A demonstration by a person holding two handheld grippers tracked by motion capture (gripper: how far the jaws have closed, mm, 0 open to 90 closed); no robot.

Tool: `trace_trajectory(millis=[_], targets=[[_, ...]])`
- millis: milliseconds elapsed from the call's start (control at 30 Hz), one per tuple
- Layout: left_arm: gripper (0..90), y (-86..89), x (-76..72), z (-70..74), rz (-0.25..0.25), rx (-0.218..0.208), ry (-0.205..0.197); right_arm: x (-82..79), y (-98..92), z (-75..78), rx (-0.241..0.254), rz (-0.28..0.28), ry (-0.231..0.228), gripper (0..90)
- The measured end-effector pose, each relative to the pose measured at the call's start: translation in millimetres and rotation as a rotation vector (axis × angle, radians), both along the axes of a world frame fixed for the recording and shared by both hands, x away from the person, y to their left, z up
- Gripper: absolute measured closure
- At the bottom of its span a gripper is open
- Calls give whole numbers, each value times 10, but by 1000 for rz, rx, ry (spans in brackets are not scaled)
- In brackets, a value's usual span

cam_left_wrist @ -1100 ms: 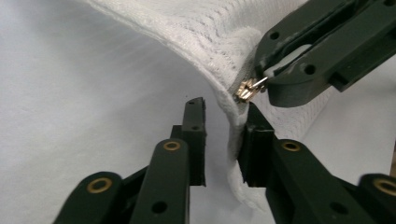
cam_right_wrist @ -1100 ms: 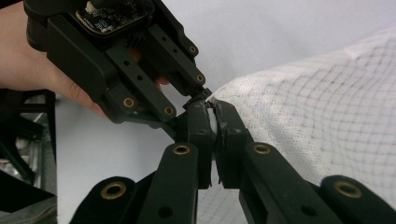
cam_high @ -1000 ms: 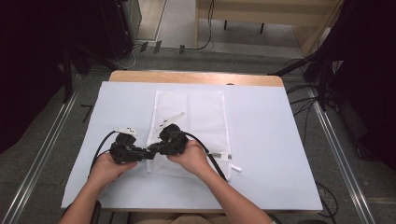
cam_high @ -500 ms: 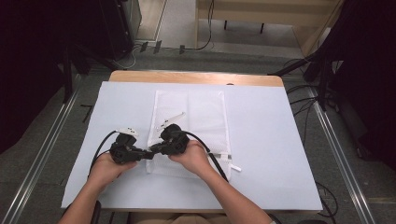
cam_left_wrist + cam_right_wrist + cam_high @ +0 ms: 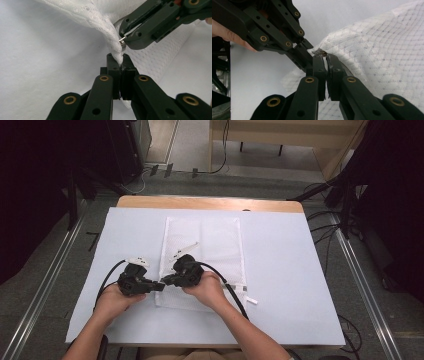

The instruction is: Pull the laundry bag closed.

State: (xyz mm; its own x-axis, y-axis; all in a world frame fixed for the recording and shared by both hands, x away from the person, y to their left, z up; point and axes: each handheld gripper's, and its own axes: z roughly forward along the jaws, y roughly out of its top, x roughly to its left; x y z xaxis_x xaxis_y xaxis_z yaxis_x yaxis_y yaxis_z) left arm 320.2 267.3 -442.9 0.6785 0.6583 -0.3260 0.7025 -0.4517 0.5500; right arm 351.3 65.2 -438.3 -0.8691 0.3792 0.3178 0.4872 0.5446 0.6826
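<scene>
No writing, label or number can be read anywhere. The mesh bag [image 5: 202,255] is plain white (no tag legible).

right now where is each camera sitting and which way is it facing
High view: fixed above the person's side, looking forward and down on the table; forearms and both hands enter from the bottom, the left gripper meeting the right gripper at the white mesh bag.
Left gripper view: rides on the left gripper, looking along its jaws, shut on a pinch of the bag.
Right gripper view: rides on the right gripper, jaws shut on the bag's small metal zipper pull.
Shared: each gripper view shows the other gripper and the bag.
</scene>
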Motion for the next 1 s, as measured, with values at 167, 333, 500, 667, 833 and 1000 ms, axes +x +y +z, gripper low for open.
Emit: trace_trajectory(millis=[167,333,500,667,833,1000], targets=[[887,1,15,-22,-3,9,12,-9,-11,1,9,12,12,887],[852,6,30,-31,5,10,21,-33,11,16,0,28,-10,887],[876,-5,26,-31,-3,10,24,-25,27,-2,6,43,8,887],[892,-12,17,1,-6,3,20,1,1,9,3,28,19,887],[896,-20,19,34,-10,28,13,5,-10,-14,-8,20,5,889],[898,-4,13,52,-12,12,10,-14,-16,-6,-5,13,-18,890]])
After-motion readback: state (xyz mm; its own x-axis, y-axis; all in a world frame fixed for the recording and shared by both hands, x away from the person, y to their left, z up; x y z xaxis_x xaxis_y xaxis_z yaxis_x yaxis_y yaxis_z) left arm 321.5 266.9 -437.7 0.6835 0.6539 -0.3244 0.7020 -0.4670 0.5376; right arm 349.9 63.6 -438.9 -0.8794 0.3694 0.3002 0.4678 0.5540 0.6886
